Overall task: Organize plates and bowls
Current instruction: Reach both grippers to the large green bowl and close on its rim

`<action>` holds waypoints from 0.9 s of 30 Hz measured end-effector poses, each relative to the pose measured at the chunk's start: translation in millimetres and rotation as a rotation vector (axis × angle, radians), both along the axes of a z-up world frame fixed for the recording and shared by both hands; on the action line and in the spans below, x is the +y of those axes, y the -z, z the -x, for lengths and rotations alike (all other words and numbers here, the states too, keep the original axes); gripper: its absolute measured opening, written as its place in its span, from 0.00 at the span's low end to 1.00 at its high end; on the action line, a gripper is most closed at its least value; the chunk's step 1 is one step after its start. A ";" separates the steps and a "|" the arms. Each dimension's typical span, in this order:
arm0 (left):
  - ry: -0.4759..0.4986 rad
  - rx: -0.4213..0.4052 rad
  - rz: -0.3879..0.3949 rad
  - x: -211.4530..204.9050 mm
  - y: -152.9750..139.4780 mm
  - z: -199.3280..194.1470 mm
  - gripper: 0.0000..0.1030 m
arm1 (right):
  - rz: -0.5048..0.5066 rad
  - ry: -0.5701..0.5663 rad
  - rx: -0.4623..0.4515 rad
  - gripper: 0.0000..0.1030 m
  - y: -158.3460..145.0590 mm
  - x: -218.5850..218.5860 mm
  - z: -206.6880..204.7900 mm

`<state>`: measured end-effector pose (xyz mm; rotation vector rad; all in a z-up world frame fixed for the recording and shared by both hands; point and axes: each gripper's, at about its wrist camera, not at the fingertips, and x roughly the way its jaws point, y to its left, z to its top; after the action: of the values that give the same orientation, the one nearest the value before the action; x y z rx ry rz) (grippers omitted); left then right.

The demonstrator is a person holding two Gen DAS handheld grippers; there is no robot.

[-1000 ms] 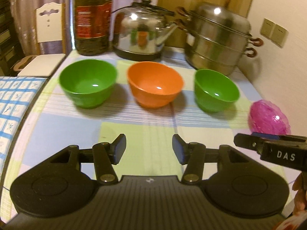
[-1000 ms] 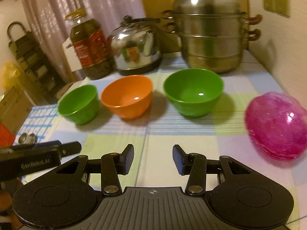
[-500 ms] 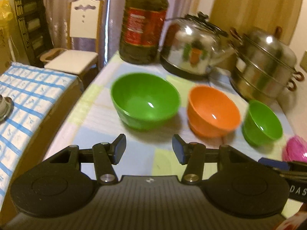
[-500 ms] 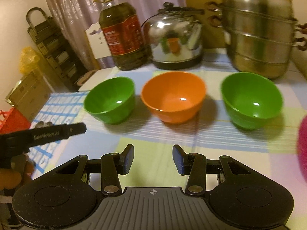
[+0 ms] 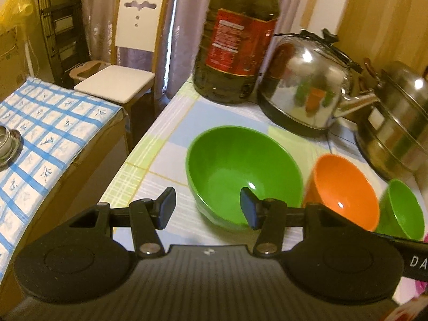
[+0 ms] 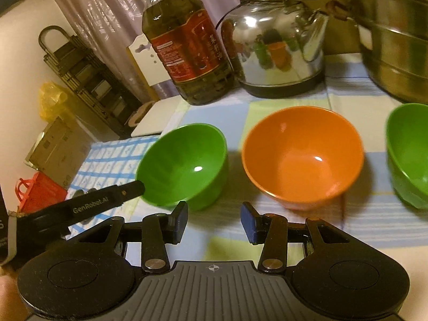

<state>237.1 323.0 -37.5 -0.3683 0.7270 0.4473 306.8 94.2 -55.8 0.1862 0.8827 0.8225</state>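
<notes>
You've swung both grippers leftward along the row, so your left gripper [image 5: 206, 208], jaws half open and empty, now faces the leftmost glossy green plastic bowl [image 5: 240, 171], while your right gripper [image 6: 214, 222], likewise gaping and empty, nears the round orange plastic bowl [image 6: 302, 155].

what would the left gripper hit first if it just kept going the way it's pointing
Most likely the near rim of the left green bowl. The left gripper is open and empty, and the bowl's near wall shows between its fingers. Depth is hard to judge; it might meet the tablecloth just short of the bowl.

My left tongs [image 6: 80, 208] read "GenRobot.AI" along their side; my right tongs [image 5: 417, 260] show "DA". The oil bottle's red label [image 6: 187, 50] beyond them is unreadable.
</notes>
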 end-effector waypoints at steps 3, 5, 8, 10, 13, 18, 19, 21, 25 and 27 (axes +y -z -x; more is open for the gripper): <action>-0.005 0.009 0.023 10.4 6.6 -8.7 0.47 | -0.012 0.002 0.020 0.44 5.3 11.0 -10.6; -0.012 0.017 0.020 15.7 10.2 -12.1 0.47 | -0.017 0.008 0.037 0.44 9.2 17.4 -17.7; -0.025 0.014 0.048 26.3 16.4 -15.8 0.46 | -0.012 0.010 0.043 0.44 14.7 27.3 -24.9; -0.026 0.017 0.057 30.8 20.7 -18.8 0.43 | -0.004 0.012 0.043 0.44 18.7 32.2 -27.3; -0.022 0.018 0.068 33.8 25.0 -22.6 0.42 | 0.010 0.008 0.042 0.43 25.1 39.8 -30.7; -0.014 0.015 0.065 35.8 28.1 -28.2 0.37 | 0.026 0.013 0.045 0.43 35.6 50.1 -34.7; -0.012 0.013 0.066 36.3 28.3 -29.3 0.34 | 0.028 0.014 0.045 0.43 37.0 51.3 -35.4; -0.007 0.013 0.057 36.3 28.8 -31.3 0.33 | 0.021 0.018 0.051 0.43 38.8 53.0 -36.4; -0.003 0.025 0.048 37.6 33.5 -35.6 0.26 | 0.013 0.011 0.040 0.41 38.3 58.3 -35.2; 0.000 0.032 0.043 37.7 34.5 -36.2 0.22 | 0.018 0.010 0.044 0.36 39.7 62.5 -36.1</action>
<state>273.3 360.7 -72.0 -0.4024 0.7684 0.4384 342.9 156.7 -95.5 0.1936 0.9291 0.8038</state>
